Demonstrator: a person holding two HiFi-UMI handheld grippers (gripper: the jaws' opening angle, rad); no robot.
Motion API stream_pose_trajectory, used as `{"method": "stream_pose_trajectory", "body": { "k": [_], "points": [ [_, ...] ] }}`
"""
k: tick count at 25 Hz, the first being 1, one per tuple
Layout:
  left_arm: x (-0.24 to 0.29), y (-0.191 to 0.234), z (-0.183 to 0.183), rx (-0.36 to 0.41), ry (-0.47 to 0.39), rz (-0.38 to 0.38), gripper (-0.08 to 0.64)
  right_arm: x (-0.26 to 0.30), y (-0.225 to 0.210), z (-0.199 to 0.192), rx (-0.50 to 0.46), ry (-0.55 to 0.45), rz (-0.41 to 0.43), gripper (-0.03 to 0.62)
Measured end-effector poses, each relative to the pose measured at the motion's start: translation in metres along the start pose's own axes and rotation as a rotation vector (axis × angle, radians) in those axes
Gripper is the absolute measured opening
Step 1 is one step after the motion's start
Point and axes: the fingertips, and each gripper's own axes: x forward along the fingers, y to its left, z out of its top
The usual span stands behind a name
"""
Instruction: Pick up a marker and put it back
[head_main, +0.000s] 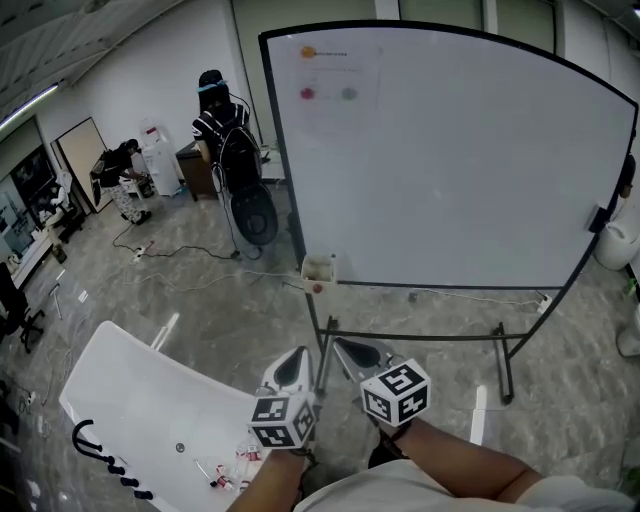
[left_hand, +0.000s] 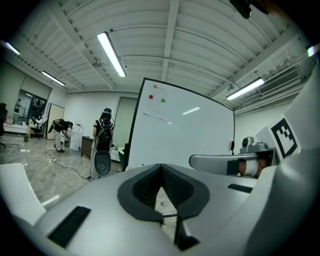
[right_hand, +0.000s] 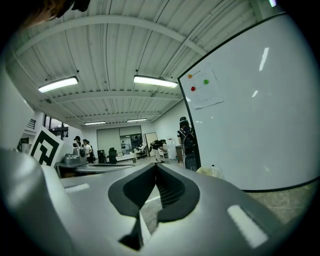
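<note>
**Both grippers shut and held close, aimed at the whiteboard**

The person holds the left gripper (head_main: 293, 368) and the right gripper (head_main: 358, 353) side by side near the body, forearms drawn in. Both point forward and tilt upward toward the whiteboard (head_main: 450, 150). Each pair of jaws is pressed together and empty. A small pale holder (head_main: 318, 270) sits at the whiteboard's lower left corner. A slim upright thing in it may be the marker, but it is too small to tell. A white table (head_main: 130, 400) stands at the left.
</note>
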Motion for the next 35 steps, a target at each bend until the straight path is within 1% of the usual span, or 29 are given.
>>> {"method": "stream_pose_trajectory", "body": {
  "k": [4, 9, 15, 17, 24, 31, 35],
  "points": [
    [0.052, 0.003, -0.001, -0.003, 0.004, 0.015, 0.003, 0.025, -0.05, 0.0, 0.005, 0.008, 0.018, 0.003],
    [0.128, 0.011, 0.004, -0.015, 0.003, 0.039, 0.003, 0.067, -0.126, 0.006, 0.004, 0.028, 0.033, 0.005],
    [0.208, 0.02, 0.005, -0.045, 0.028, 0.085, 0.003, 0.114, -0.208, 0.003, 0.023, 0.097, 0.072, 0.008],
    [0.227, 0.023, 0.003, -0.054, 0.036, 0.103, 0.003, 0.129, -0.227, -0.003, 0.036, 0.132, 0.1, 0.025],
    [0.268, 0.054, -0.006, -0.081, 0.066, 0.164, 0.003, 0.189, -0.277, -0.03, 0.051, 0.212, 0.132, 0.044],
    [0.285, 0.086, -0.023, -0.099, 0.112, 0.176, 0.003, 0.251, -0.313, -0.077, 0.079, 0.288, 0.07, 0.091],
    [0.291, 0.103, -0.033, -0.113, 0.136, 0.181, 0.004, 0.272, -0.324, -0.102, 0.103, 0.33, 0.052, 0.119]
  ]
}}
